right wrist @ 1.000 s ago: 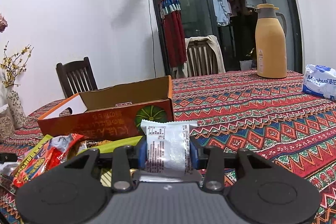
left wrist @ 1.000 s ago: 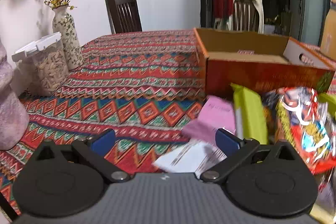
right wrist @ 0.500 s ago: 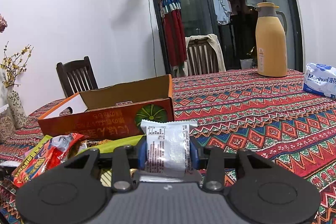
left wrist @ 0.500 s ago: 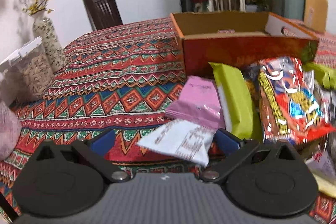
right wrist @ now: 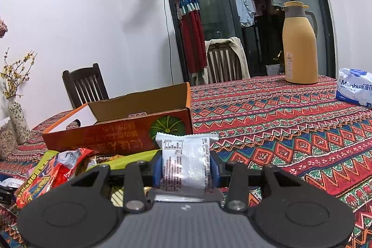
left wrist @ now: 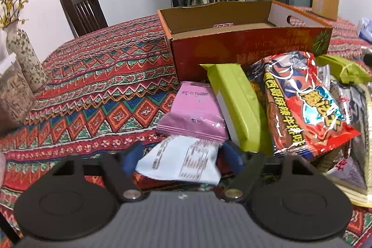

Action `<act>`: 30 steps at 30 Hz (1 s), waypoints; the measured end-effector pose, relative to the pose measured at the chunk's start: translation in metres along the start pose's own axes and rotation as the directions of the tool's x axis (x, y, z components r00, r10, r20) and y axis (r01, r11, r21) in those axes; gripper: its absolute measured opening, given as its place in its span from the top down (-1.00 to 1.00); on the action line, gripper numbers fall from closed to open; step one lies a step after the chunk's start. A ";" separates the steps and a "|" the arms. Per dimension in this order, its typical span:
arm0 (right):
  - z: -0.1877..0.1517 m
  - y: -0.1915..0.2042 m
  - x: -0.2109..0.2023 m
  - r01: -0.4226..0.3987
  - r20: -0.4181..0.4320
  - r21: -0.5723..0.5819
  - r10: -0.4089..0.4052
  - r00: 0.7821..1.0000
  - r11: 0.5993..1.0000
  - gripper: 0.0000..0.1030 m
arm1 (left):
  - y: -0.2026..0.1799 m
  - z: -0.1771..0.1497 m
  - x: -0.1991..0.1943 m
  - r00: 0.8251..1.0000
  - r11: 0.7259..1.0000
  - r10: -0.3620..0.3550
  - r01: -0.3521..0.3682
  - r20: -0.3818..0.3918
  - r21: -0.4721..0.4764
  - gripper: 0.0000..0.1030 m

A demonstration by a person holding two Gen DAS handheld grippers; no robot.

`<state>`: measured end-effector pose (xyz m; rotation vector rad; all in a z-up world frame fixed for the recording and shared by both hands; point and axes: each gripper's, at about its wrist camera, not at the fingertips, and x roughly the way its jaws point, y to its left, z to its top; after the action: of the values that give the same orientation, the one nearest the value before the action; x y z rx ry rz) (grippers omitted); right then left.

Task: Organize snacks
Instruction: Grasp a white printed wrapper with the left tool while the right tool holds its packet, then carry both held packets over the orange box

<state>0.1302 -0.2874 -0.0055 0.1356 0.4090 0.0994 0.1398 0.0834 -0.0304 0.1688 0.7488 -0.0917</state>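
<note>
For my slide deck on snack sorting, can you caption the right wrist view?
Right tongs clamp a white snack packet upright, facing the open orange cardboard box on the patterned tablecloth.

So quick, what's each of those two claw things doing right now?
Left gripper: closing around a white snack packet; whether it is actually clamped cannot be told.
Right gripper: shut on a white-and-silver snack packet, held upright.

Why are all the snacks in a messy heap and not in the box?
The snacks lie jumbled and overlapping on the tablecloth in front of the orange box, which looks nearly empty. Nothing looks torn or spilled.
</note>
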 end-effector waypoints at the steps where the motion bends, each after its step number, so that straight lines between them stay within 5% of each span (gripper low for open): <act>1: 0.000 -0.001 0.000 0.000 0.000 -0.001 0.000 1.000 1.000 0.23 | 0.001 -0.001 0.000 1.000 1.000 -0.010 0.010 0.000 -0.011 -0.20; 10: 0.000 0.000 0.000 0.002 0.001 -0.002 -0.002 1.000 1.000 0.23 | 0.000 -0.016 -0.017 0.995 0.997 0.055 -0.050 0.081 -0.060 -0.19; 17: -0.001 0.001 -0.003 0.010 0.008 -0.012 -0.010 1.000 1.000 0.23 | 0.004 -0.009 -0.045 0.976 0.992 0.094 -0.075 0.198 -0.101 -0.19; 30: 0.027 0.020 -0.007 -0.009 0.065 -0.062 0.013 0.998 0.998 0.23 | -0.017 0.040 -0.045 0.938 0.996 0.026 0.007 0.344 -0.093 -0.19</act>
<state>0.1334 -0.2717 0.0248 0.0799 0.3394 0.1178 0.1316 0.0602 0.0270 0.0642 0.3997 -0.0747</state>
